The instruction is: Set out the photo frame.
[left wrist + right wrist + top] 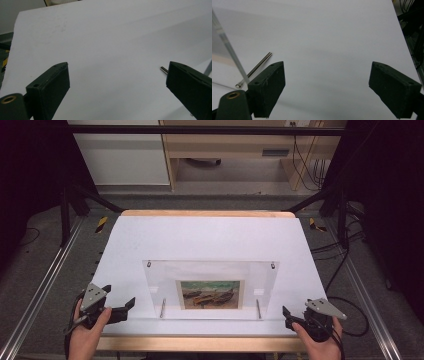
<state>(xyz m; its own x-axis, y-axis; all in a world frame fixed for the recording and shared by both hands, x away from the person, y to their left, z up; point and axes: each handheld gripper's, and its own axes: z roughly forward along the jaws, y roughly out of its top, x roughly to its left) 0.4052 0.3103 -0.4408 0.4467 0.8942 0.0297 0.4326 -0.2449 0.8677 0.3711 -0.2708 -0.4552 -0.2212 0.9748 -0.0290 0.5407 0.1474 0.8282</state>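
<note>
A big white table top lies under everything. In the middle, toward the near edge, sits a clear plastic picture frame. It has a small painting of boats inside. A thin metal rod lies at the frame's near left side, and another metal rod lies at its near right side.

The left gripper waits at the near left corner of the table, apart from the frame. Its jaws are spread wide with nothing between them. The right gripper waits at the near right corner, also apart from the frame. Its jaws are spread wide and hold nothing too.

The frame looks like the thing to work on. To do it well, I think both grippers should come in slowly from each side. The clear plastic is likely slippery, so each should pinch an edge evenly. The rods could roll, so it is best not to bump them.
</note>
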